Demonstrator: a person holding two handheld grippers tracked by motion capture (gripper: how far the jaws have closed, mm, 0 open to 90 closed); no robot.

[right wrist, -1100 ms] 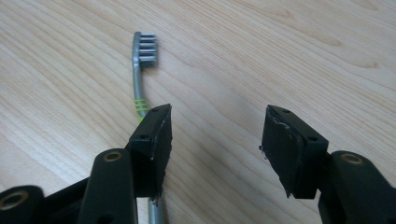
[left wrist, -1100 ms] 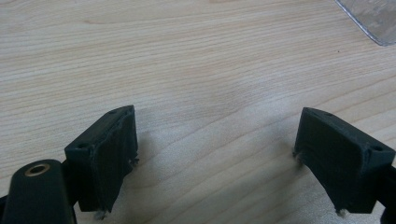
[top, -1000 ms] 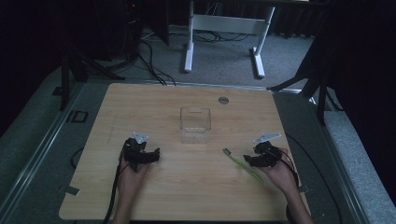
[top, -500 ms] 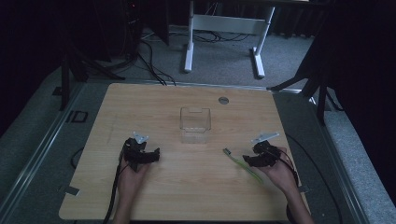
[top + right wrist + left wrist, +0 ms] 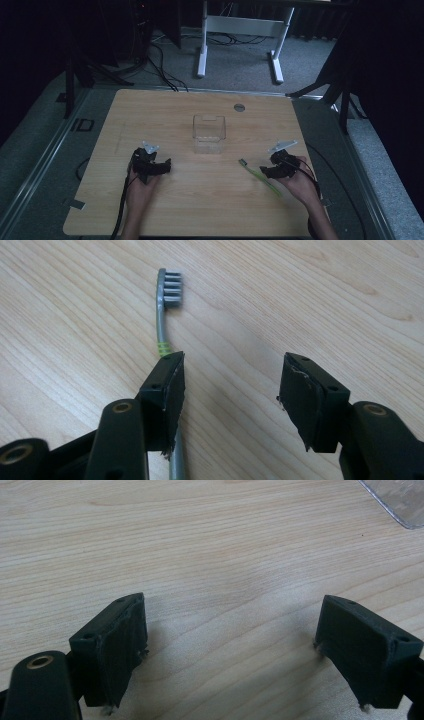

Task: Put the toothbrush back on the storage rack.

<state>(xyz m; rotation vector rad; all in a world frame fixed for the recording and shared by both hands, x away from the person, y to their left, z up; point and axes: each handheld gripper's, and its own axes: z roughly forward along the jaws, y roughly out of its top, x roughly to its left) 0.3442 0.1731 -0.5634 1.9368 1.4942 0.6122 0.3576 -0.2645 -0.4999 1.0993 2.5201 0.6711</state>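
One toothbrush [image 5: 161, 325], one clear box [image 5: 209, 133], two open claws.

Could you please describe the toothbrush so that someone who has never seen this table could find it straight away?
Start at the clear plastic box in the middle of the wooden table, then look toward the near right, by the right gripper. The toothbrush lies flat there, its bristle head pointing toward the box. It is the only slim grey-and-green thing on the table.

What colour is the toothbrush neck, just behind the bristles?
Grey, with thin yellow-green stripes lower down on the toothbrush; the right gripper view shows it best.
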